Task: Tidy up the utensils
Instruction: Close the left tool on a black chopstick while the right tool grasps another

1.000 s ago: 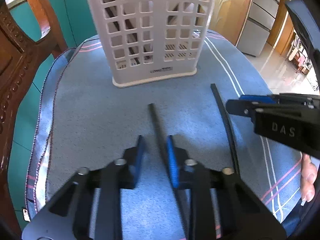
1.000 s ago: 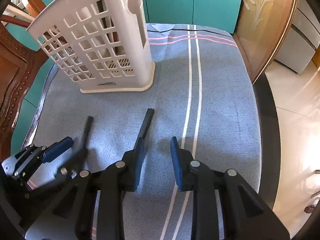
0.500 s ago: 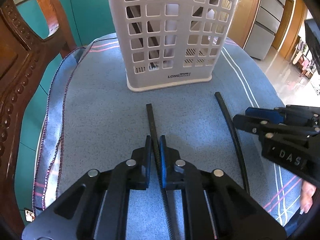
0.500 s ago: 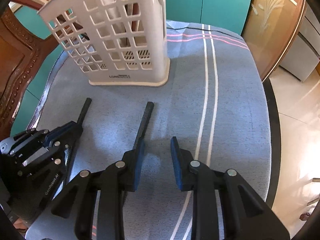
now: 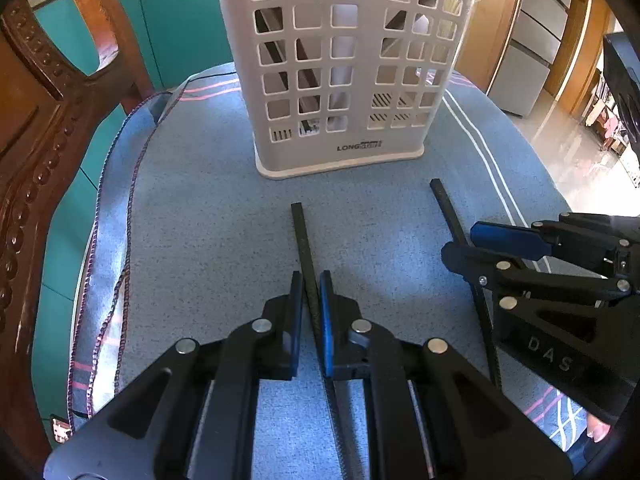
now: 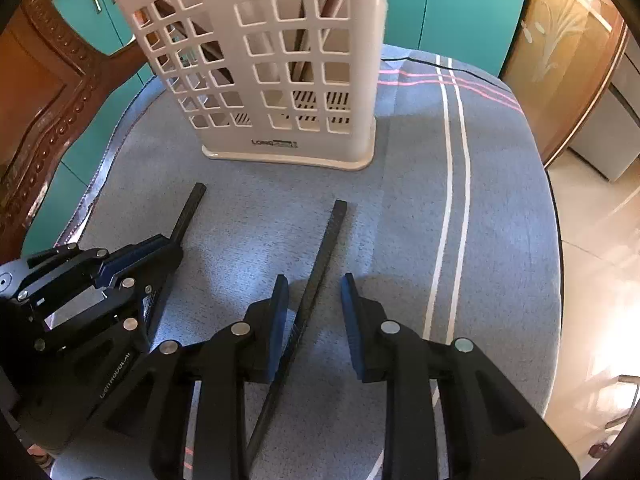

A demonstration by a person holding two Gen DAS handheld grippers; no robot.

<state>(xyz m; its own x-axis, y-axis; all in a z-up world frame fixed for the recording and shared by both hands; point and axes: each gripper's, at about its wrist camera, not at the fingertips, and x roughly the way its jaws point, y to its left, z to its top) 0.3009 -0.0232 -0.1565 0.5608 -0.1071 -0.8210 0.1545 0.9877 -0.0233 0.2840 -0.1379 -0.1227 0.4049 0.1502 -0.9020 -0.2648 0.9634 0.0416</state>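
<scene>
In front of the white utensil holder, on the blue cloth, lie two black chopsticks; the left gripper is clamped on the left chopstick; the right gripper straddles the right chopstick, jaws apart, pads not touching.

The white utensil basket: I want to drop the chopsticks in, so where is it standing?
In both wrist views the white utensil basket stands upright at the far end of the blue cloth, just beyond the tips of the two black chopsticks.
</scene>
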